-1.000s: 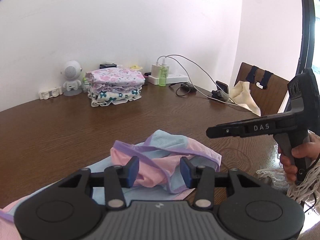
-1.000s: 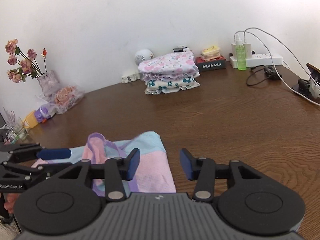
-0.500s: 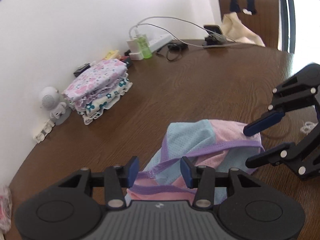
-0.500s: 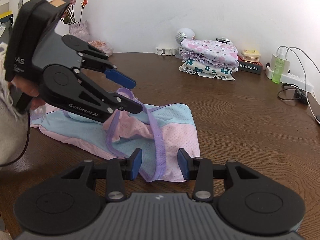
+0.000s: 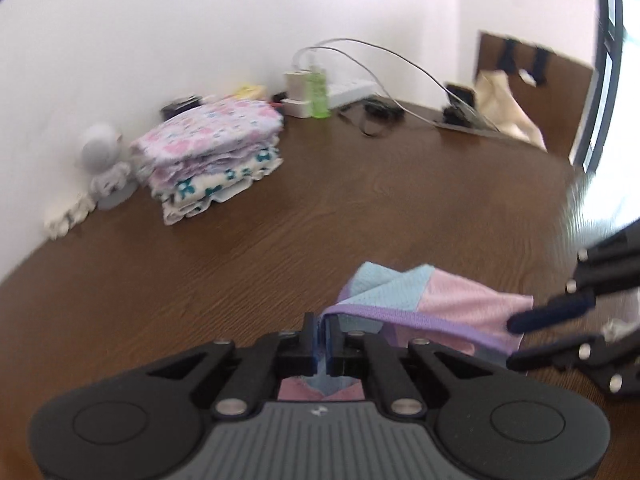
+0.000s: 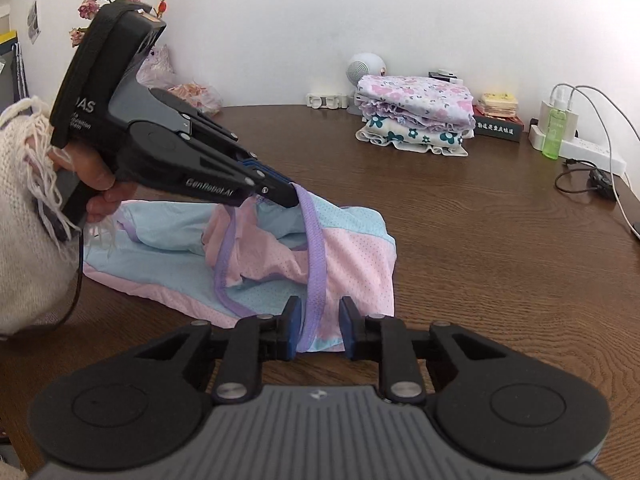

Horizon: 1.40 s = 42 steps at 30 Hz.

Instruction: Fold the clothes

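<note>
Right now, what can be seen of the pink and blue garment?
The garment is thin mesh-like fabric in pink and light-blue panels with purple trim. It lies crumpled, partly unfolded, on the table. The left gripper is shut on the trim, lifting it. The right gripper is open, its fingers either side of the near trim.

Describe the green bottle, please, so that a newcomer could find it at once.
Start at the folded stack by the wall, then look right past the dark box to the power strip. The green bottle stands there, the only clear green thing, before a white charger.
</note>
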Available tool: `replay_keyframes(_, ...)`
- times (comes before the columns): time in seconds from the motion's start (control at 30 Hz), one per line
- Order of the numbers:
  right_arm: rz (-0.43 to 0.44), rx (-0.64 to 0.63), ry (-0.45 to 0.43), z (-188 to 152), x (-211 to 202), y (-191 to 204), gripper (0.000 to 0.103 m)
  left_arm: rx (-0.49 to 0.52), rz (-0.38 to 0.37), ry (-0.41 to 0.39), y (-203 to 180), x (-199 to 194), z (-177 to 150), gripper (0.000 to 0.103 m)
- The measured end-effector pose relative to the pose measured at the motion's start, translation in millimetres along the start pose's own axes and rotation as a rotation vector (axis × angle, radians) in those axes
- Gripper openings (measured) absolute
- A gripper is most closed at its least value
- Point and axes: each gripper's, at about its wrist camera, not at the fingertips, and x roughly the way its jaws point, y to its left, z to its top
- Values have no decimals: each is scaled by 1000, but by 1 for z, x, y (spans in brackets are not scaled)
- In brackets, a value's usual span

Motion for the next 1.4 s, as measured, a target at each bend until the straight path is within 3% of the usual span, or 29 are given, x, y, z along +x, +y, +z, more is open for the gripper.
replay_keyframes(0.07, 19, -6, 2, 2, 6, 4, 22, -97, -33, 10, 13, 2, -4, 2)
replay_keyframes(0.27, 31, 89, -26, 5, 0, -15, 23, -155, -12, 12, 25, 3, -10, 7)
replay_keyframes(0.37, 37, 137, -40, 6, -3, -24, 23, -163, -18, -20, 26, -6, -12, 24)
replay_keyframes(0.43, 40, 168, -50, 7, -5, -30, 24, -140, -7, -58, 20, -21, -14, 45)
replay_keyframes(0.47, 42, 184, -54, 7, -6, -33, 27, -125, 3, -73, 15, -28, -15, 46)
replay_keyframes(0.53, 46, 216, -64, 8, -8, -39, 35, -93, 13, -84, 6, -36, -20, 46)
replay_keyframes(0.6, 61, 291, -63, 6, -4, -52, 50, -59, 14, -70, -1, -36, -25, 46)
replay_keyframes(0.63, 79, 340, -55, 4, 1, -60, 50, -42, 14, -63, -5, -36, -28, 45)
replay_keyframes(0.67, 97, 389, -46, 2, 5, -67, 51, -25, 14, -56, -9, -36, -30, 45)
replay_keyframes(0.73, 139, 485, -29, -5, 15, -80, 51, -9, 19, -34, -12, -32, -35, 31)
replay_keyframes(0.8, 171, 539, -13, -12, 23, -84, 51, -4, 24, -16, -14, -27, -40, 24)
replay_keyframes(1.07, 211, 619, -30, -21, 42, -75, 50, -96, -7, -28, -2, -23, -59, 24)
replay_keyframes(1.23, 229, 752, -82, -30, 50, -71, 47, -114, -16, -58, 0, -26, -64, 25)
replay_keyframes(1.4, 193, 841, -105, -36, 52, -71, 34, -125, -24, -70, 1, -27, -66, 25)
